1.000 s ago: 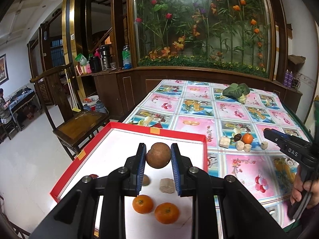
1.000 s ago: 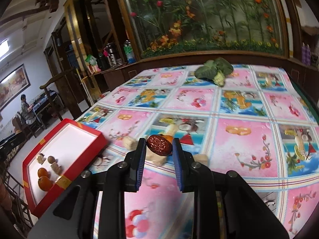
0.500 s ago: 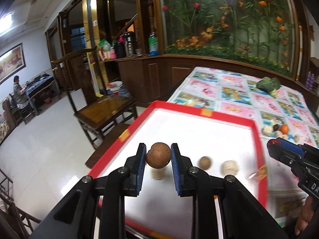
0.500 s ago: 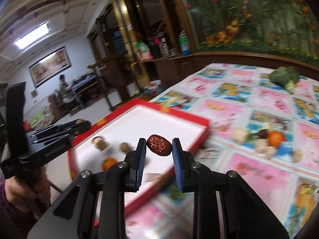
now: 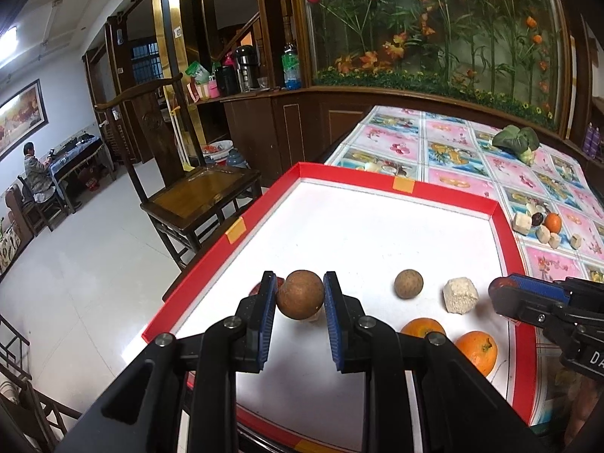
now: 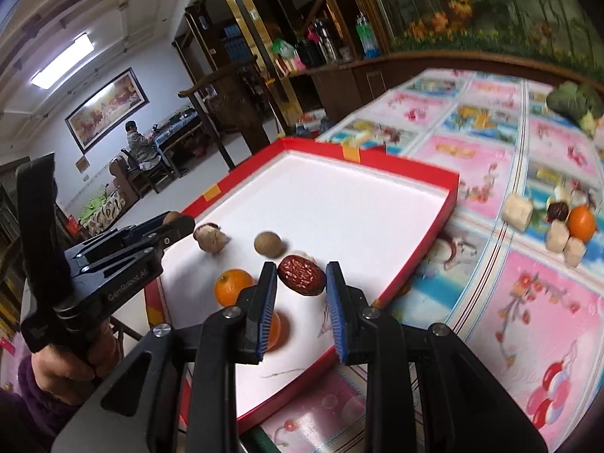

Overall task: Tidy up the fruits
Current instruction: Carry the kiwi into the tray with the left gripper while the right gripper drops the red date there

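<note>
The tray's (image 5: 453,197) far half lies bare; fruits (image 5: 408,283) crowd its near end.

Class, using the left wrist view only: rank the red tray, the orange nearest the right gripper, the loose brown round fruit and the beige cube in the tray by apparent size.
1. red tray
2. orange, though it lies nearer the camera
3. brown round fruit and beige cube: too alike to rank
</note>
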The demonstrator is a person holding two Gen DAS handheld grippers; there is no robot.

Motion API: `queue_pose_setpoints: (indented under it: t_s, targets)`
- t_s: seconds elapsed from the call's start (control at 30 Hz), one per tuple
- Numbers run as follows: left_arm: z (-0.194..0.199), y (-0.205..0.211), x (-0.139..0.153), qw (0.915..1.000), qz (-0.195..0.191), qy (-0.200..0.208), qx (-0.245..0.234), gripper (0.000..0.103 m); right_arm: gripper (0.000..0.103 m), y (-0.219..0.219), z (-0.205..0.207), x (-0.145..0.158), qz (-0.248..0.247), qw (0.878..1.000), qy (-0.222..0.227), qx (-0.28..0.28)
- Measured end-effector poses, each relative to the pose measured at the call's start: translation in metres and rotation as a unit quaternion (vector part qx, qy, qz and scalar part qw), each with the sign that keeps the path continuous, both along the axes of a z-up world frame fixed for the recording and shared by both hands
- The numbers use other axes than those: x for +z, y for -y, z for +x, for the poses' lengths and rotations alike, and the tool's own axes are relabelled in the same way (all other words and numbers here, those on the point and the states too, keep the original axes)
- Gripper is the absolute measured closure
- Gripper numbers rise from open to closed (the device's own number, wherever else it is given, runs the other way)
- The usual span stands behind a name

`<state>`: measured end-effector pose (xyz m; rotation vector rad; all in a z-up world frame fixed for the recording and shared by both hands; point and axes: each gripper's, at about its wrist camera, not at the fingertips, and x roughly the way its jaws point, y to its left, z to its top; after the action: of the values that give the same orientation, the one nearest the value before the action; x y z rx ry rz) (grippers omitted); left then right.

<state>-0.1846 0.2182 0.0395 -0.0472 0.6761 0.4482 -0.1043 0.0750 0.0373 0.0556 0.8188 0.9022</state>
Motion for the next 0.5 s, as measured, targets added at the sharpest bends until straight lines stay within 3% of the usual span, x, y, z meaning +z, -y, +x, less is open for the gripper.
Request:
queue_pose_setpoints:
  t_s: [0.5]
  targets:
    - [0.007, 0.002, -0.014, 0.9995, 0.010, -0.030, 0.005, 0.079, 0.074, -0.012, 0.002, -0.012, -0.027, 0.999, -0.029, 0.018]
